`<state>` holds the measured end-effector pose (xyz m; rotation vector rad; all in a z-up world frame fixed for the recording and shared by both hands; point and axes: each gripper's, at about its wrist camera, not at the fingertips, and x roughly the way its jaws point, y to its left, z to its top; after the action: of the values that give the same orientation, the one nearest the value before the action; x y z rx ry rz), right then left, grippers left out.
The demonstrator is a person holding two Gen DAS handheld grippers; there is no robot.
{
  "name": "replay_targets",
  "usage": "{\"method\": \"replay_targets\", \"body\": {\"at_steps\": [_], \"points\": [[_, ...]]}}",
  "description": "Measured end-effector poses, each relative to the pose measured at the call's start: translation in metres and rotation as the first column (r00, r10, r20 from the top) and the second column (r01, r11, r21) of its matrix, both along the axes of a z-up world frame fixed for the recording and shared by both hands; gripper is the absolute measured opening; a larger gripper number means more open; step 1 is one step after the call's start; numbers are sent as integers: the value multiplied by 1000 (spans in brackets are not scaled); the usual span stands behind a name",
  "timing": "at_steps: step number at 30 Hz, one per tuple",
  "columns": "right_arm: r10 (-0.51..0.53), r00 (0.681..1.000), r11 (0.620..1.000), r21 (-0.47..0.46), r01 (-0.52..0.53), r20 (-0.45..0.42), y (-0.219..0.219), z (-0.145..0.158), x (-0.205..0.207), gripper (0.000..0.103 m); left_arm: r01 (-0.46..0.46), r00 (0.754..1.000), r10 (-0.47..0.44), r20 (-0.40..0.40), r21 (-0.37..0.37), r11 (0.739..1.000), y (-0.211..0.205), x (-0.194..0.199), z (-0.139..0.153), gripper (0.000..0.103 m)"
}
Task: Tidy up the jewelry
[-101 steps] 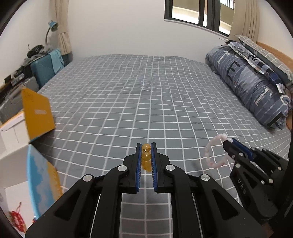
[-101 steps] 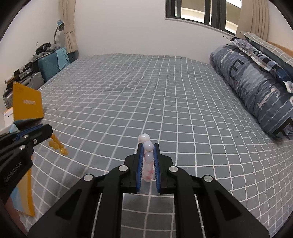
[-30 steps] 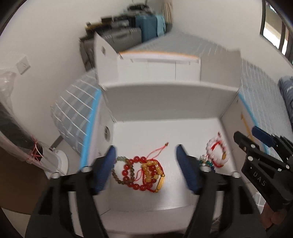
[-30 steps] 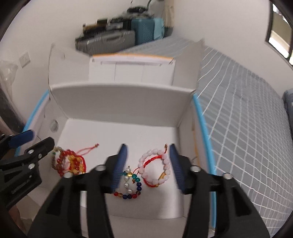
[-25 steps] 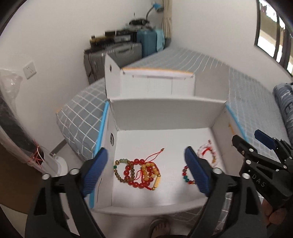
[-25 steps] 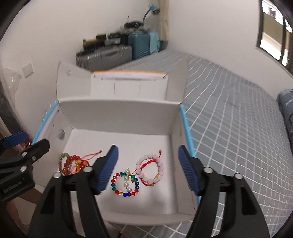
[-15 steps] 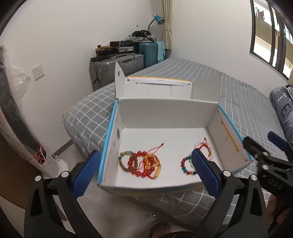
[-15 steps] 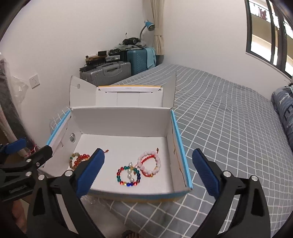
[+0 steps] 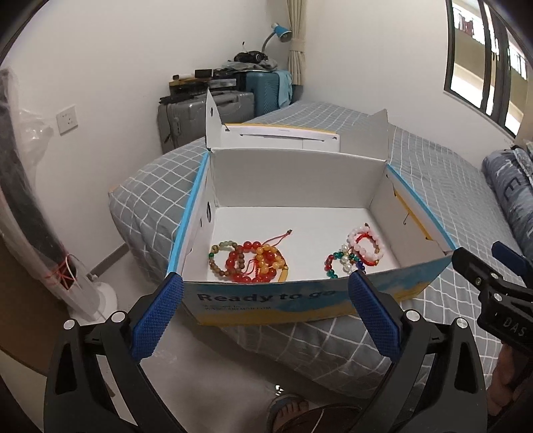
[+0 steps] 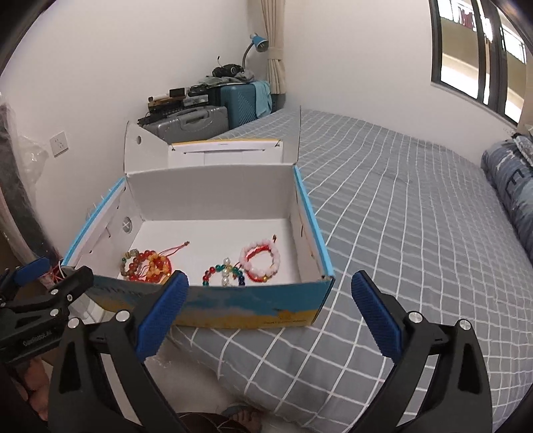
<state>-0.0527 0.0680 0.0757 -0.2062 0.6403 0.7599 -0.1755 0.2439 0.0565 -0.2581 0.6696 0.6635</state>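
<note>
While a plastic-wrapped dark roll (image 9: 30, 213) leans against the wall at far left beside a wall socket (image 9: 67, 119), the left gripper (image 9: 263, 311) hovers in front of the box (image 9: 266, 301) with its jaws spread wide and nothing between them, its blue pads (image 9: 156, 314) standing just short of the box's printed front wall. The box sits on the corner of the bed (image 9: 433, 173), its lid flap up at the back, and behind it grey and teal suitcases (image 9: 213, 110) stand against the wall under a blue lamp (image 9: 281, 31). Inside the box, on the white floor, a cluster of red, orange and brown bead bracelets (image 9: 250, 261) lies toward the left side, touching and overlapping one another, with a red cord trailing toward the back. Well apart from them, toward the right side, a multicoloured bead bracelet (image 9: 341, 263) lies touching a pink bracelet (image 9: 364, 246) with red cord. In the right wrist view the same pieces show: the red cluster (image 10: 146, 264), the multicoloured one (image 10: 225, 274) and the pink one (image 10: 260, 261). The right gripper (image 10: 269, 311) hovers near the box's front right corner, jaws likewise wide apart and holding nothing. At far right, striped pillows (image 10: 509, 186) lie along the bed below a dark-framed window (image 10: 479, 56).
</note>
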Motion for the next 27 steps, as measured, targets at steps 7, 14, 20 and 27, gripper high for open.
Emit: {"method": "replay_targets", "body": {"at_steps": [7,14,20,27], "points": [[-6,1000,1000,-9,6,-6,-3,-6,-2,94,5,1000,-5,-15,1,1000,-4,0,-3,97],[-9,1000,1000,-21,9,4,0,-6,-5,94,2,1000,-3,-23,-8,1000,-5,-1,-4,97],[-8,1000,1000,-24,7,-6,1,-7,-5,94,-10,1000,11,-16,29,1000,-8,-3,-3,97],[-9,1000,1000,-29,9,-1,0,-6,-5,94,-4,1000,4,-12,11,1000,-5,-3,-2,97]]}}
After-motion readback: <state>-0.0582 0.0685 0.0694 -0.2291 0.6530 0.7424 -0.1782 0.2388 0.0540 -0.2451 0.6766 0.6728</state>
